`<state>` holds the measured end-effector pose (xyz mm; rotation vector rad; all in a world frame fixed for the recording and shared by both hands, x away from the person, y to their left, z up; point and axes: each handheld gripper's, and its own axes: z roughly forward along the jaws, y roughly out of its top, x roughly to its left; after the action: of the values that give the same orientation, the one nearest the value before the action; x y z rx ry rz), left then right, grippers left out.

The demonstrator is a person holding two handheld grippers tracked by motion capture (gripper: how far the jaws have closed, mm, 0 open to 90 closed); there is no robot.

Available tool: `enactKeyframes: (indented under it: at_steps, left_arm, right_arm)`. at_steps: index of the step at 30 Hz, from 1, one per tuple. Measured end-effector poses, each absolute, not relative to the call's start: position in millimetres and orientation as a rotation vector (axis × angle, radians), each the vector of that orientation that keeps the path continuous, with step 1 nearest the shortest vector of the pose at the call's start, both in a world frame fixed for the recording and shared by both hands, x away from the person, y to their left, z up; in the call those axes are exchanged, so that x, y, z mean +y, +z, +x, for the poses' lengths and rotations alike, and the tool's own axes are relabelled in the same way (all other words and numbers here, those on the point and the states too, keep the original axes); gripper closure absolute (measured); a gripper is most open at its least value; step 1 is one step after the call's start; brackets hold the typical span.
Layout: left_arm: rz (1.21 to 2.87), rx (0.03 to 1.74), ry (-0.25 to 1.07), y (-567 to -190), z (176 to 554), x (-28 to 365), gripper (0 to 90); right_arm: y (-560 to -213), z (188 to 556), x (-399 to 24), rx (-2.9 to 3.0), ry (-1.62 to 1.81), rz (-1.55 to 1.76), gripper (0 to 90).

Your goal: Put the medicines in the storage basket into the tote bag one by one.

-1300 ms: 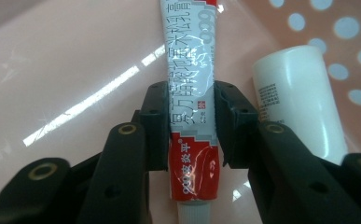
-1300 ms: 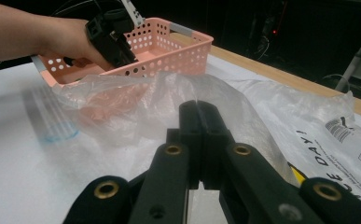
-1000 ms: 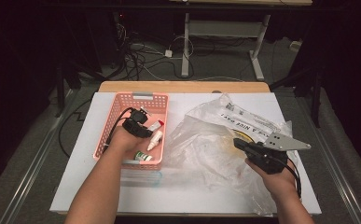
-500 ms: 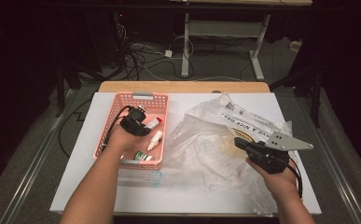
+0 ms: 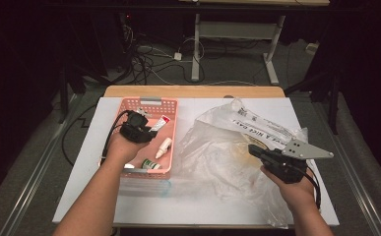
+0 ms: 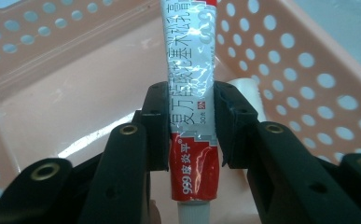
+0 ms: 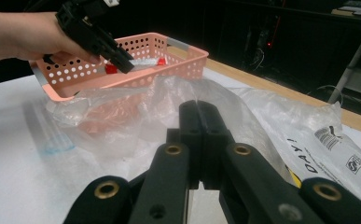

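My left gripper (image 5: 147,132) hovers over the pink perforated basket (image 5: 170,105), shut on a silver and red ointment tube (image 5: 159,123). In the left gripper view the pads clamp the tube (image 6: 192,93) around its middle, cap end toward the camera, with the basket floor (image 6: 66,116) beneath. The tube (image 7: 143,63) and the left gripper's fingertips (image 7: 122,65) also appear far off in the right gripper view. My right gripper (image 5: 253,149) rests low over a crumpled clear plastic bag (image 5: 217,152). Its jaws are pressed together (image 7: 200,112), and I cannot tell whether any film is pinched.
A small white bottle (image 5: 164,146) and a green-and-white jar (image 5: 150,164) lie in the basket. A flat clear zip pouch (image 5: 146,187) lies in front of it on the white table cover (image 5: 79,196). The wooden table edge (image 5: 193,91) runs along the far side.
The left gripper has lifted the tube a little higher above the basket floor. The right gripper has stayed where it was.
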<state>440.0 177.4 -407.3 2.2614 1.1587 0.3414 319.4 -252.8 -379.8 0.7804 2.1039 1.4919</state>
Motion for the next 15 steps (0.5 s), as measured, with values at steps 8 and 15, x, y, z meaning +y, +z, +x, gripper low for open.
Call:
enactKeyframes:
  at_steps: [8, 15]
  left_arm:
    - [2.185, 1.121, 0.371, -396.8, 419.9, 183.4, 66.5]
    - [2.109, 1.093, 0.38, -393.4, 400.1, 188.5, 66.5]
  right_arm:
    - [-379.6, 318.8, -253.7, 2.105, 1.488, 0.779, 90.0]
    - [-380.4, 318.2, -252.8, 2.106, 1.487, 0.778, 90.0]
